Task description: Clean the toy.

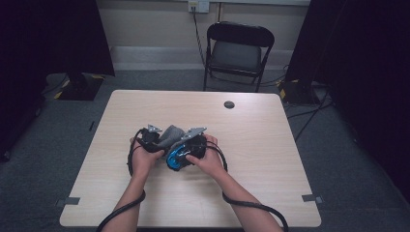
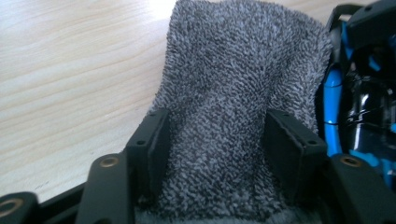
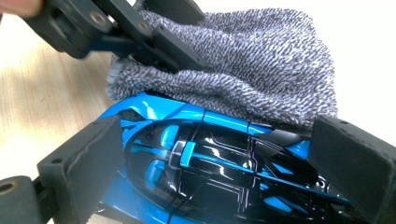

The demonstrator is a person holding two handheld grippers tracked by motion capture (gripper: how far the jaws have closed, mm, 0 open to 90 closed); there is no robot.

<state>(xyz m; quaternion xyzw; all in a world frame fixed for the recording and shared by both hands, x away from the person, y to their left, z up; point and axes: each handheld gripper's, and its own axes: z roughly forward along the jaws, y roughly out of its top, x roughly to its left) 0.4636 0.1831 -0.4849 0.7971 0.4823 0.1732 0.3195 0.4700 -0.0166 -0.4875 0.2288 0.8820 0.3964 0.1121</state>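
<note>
My forearms come in from six o'clock in the high view and meet at the middle of the counter (image 1: 270, 145). My left gripper (image 1: 151, 137) sits just at nine o'clock of my right gripper (image 1: 189, 145), the two nearly touching.

In the left gripper view, my left gripper (image 2: 217, 140) has its jaws part-way spread with the grey towel (image 2: 238, 93) standing between them; the cloth brushes both pads, but I cannot tell whether they press on it. The towel rises toward twelve o'clock, and the blue and black toy car (image 2: 359, 112) lies against it at three o'clock.

In the right gripper view, my right gripper (image 3: 224, 158) straddles the toy car (image 3: 210, 163), one pad at either end of its glossy body; the pads sit close against it, and the grip looks closed on the car. The towel (image 3: 261, 70) drapes over the car's far side at twelve o'clock, and my left gripper (image 3: 154, 37) reaches into the cloth from ten o'clock.

Beyond the counter, at twelve o'clock, a black folding chair (image 1: 238, 50) stands by the wall.
</note>
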